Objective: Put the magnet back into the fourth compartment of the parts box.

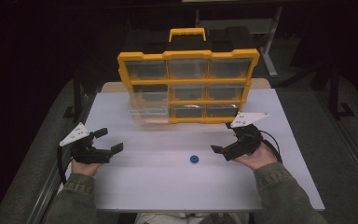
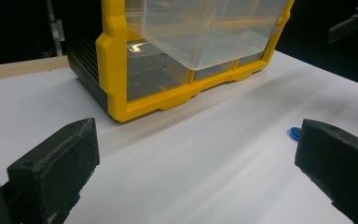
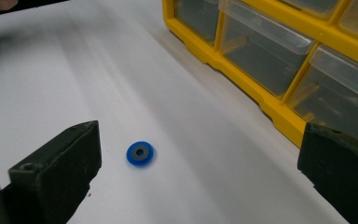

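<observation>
A small blue washer [image 1: 195,159] lies flat on the white table [image 1: 168,186], a little in front of a yellow organizer [image 1: 188,55] with several clear drawers. Its bottom-left drawer [image 1: 148,113] is pulled out. My left gripper [image 1: 110,140] is open and empty at the table's left, well away from the washer. My right gripper [image 1: 223,137] is open just right of the washer, not touching it. In the right gripper view the washer [image 3: 140,153] lies near the left jaw of my gripper [image 3: 200,144]. In the left gripper view, my gripper [image 2: 196,140] faces the pulled-out drawer [image 2: 205,32], with the washer [image 2: 294,133] by the right jaw.
The organizer [image 2: 116,70] stands at the back middle of the table, with a black body and a yellow carry handle [image 1: 187,33]. Dark floor and metal frames surround the table. Bare white surface runs along the front edge between the person's two sleeves.
</observation>
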